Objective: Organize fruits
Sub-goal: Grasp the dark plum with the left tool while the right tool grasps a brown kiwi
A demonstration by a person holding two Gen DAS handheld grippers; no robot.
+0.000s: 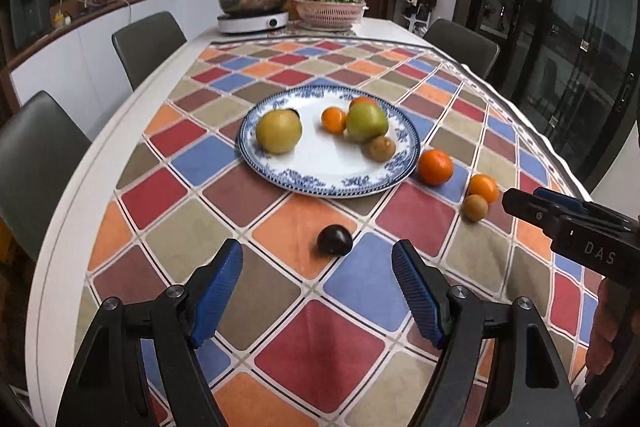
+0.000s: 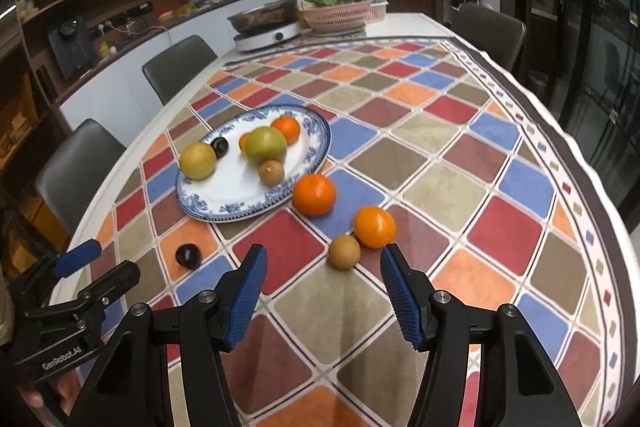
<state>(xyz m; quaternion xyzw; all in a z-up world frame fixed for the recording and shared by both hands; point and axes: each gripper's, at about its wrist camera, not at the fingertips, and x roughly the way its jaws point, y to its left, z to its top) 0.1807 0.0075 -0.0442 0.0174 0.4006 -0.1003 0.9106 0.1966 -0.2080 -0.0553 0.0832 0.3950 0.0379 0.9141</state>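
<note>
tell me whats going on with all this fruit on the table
A person holds a gripper in each hand, gathering fruit onto the blue-and-white plate. Several pieces already sit on it. Off the plate on the tablecloth lie a dark plum, two oranges and a brown kiwi. The left gripper is open facing the plum; the right gripper is open near the kiwi. Neither holds anything.

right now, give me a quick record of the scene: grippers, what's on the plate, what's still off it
left gripper: open, empty, facing dark plum
right gripper: open, empty, facing loose kiwi
plate: blue-rimmed; holds yellow apple, green apple, kiwi, two small oranges, a dark plum
off plate, on tablecloth: dark plum, large orange, smaller orange, loose kiwi
</note>
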